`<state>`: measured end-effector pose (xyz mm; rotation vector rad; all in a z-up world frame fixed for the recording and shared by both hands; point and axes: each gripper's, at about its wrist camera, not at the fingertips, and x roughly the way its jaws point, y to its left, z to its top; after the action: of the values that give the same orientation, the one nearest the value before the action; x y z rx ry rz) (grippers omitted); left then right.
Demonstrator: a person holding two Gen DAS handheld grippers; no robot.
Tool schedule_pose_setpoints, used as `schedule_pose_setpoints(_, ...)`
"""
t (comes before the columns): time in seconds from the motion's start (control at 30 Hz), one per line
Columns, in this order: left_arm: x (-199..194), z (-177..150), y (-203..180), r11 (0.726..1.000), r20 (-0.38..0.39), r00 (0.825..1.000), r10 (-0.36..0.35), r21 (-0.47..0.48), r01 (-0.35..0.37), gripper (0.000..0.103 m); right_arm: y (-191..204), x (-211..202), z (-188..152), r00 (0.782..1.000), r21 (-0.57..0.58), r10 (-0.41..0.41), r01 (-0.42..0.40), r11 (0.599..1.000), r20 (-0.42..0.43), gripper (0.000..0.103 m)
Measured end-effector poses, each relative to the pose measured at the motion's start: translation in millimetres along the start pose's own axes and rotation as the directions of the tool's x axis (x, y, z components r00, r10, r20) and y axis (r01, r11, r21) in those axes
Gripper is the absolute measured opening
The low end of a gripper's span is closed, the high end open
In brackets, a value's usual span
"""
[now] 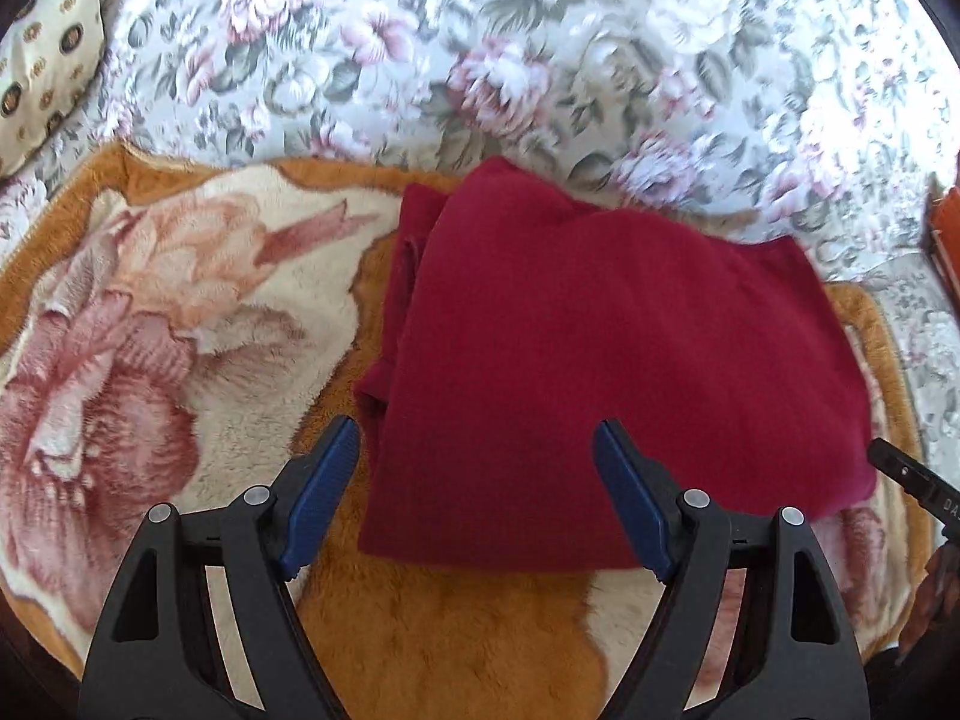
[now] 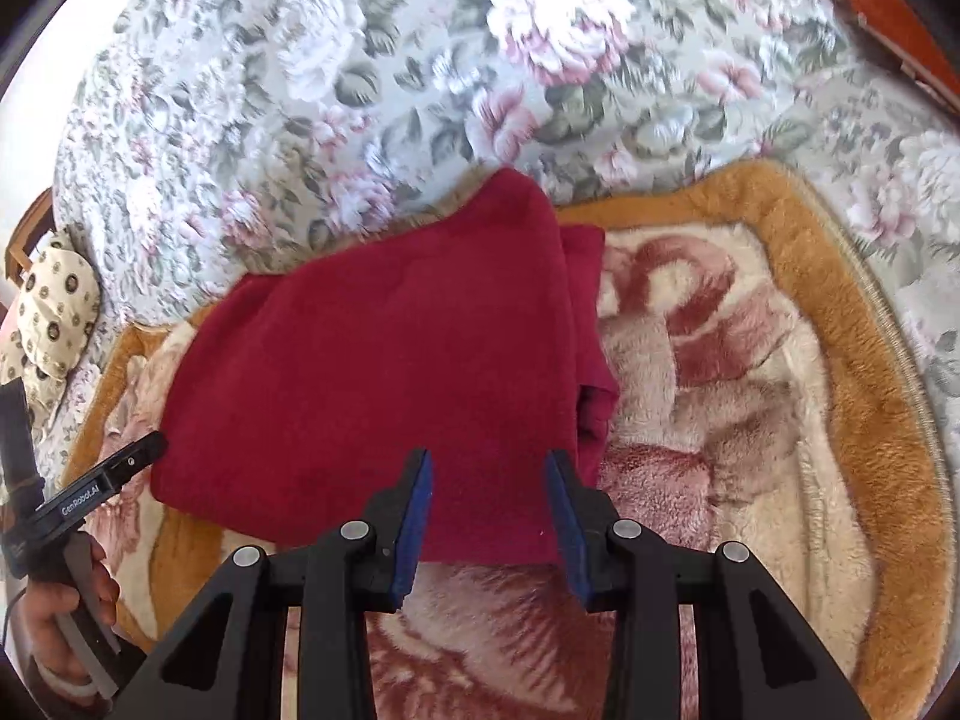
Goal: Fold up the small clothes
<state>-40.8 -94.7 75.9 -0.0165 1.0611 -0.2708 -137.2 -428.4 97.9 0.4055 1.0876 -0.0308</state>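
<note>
From my left wrist view, my left gripper (image 1: 477, 444) stands wide, holding nothing, above the near edge of the folded dark-red fleece garment (image 1: 600, 360). The garment lies on a plush orange-bordered rose-print blanket (image 1: 150, 330), spread over a grey floral bedspread (image 1: 480, 60). A cream patterned pillow (image 1: 42, 60) sits at ten o'clock. My right gripper (image 1: 915, 480) pokes in at three o'clock; I cannot tell its gap here.

My right wrist view shows that gripper (image 2: 487, 480) moderately parted, empty, over the garment's near edge, and, at eight o'clock, my left hand (image 2: 60, 612) on its handle.
</note>
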Motion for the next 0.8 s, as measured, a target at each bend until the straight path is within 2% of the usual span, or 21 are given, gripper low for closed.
schedule_pose_setpoints(0.1,21.1,-2.6,11.3,1.0,-0.032,0.999,0.02,-0.018,-0.02,0.081,-4.2,20.6,-1.6,0.999,-0.023,-0.039,0.039,0.999,-0.035,0.037)
schedule_pose_setpoints(0.17,29.5,-6.1,18.1,0.999,-0.047,0.999,-0.003,-0.033,0.002,0.081,-7.7,27.5,-0.5,0.994,-0.031,-0.083,0.081,0.996,-0.072,0.037)
schedule_pose_setpoints(0.2,33.1,-7.2,21.6,0.999,-0.054,0.998,-0.019,-0.047,0.016,0.082,-10.1,26.2,1.7,0.995,-0.018,-0.073,0.072,0.997,-0.074,0.037)
schedule_pose_setpoints(0.27,35.8,-5.3,25.5,0.996,-0.064,0.997,-0.039,-0.079,0.034,0.082,-15.0,14.7,11.5,0.999,0.029,-0.041,0.042,0.999,-0.029,0.037)
schedule_pose_setpoints(0.37,28.1,1.2,23.2,0.995,-0.015,0.999,-0.033,-0.096,0.031,0.082,-16.5,5.6,33.3,0.998,0.042,-0.034,0.032,0.999,0.051,0.037)
schedule_pose_setpoints(0.43,24.8,5.6,22.7,0.995,0.016,1.0,-0.027,-0.097,0.028,0.082,-16.4,16.0,50.9,0.998,0.036,-0.056,0.055,0.998,0.039,0.037)
schedule_pose_setpoints(0.53,28.9,7.8,24.0,0.995,0.014,1.0,-0.02,-0.097,0.021,0.082,-16.7,38.4,70.9,0.998,0.02,-0.052,0.052,0.998,0.019,0.037)
schedule_pose_setpoints(0.57,32.6,9.6,25.6,0.995,0.01,1.0,-0.016,-0.095,0.017,0.082,-18.4,49.5,77.6,0.999,0.017,-0.043,0.042,0.999,0.011,0.036)
schedule_pose_setpoints(0.6,35.8,9.4,25.7,0.996,0.001,1.0,-0.009,-0.09,0.009,0.082,-20.5,56.2,80.6,0.998,0.019,-0.055,0.055,0.998,0.005,0.02)
schedule_pose_setpoints(0.63,37.8,10.2,26.6,0.996,-0.004,1.0,-0.006,-0.089,0.006,0.082,-21.4,60.4,83.6,0.996,0.016,-0.085,0.085,0.996,0.011,0.011)
schedule_pose_setpoints(0.73,41.3,11.8,27.6,0.996,-0.009,1.0,-0.005,-0.093,0.005,0.082,-22.8,57.1,89.3,0.995,0.007,-0.089,0.089,0.996,0.052,0.009)
schedule_pose_setpoints(0.8,43.7,13.1,25.9,0.996,-0.008,1.0,-0.002,-0.085,0.001,0.082,-20.4,63.6,87.5,0.991,-0.021,-0.125,0.126,0.992,0.044,0.009)
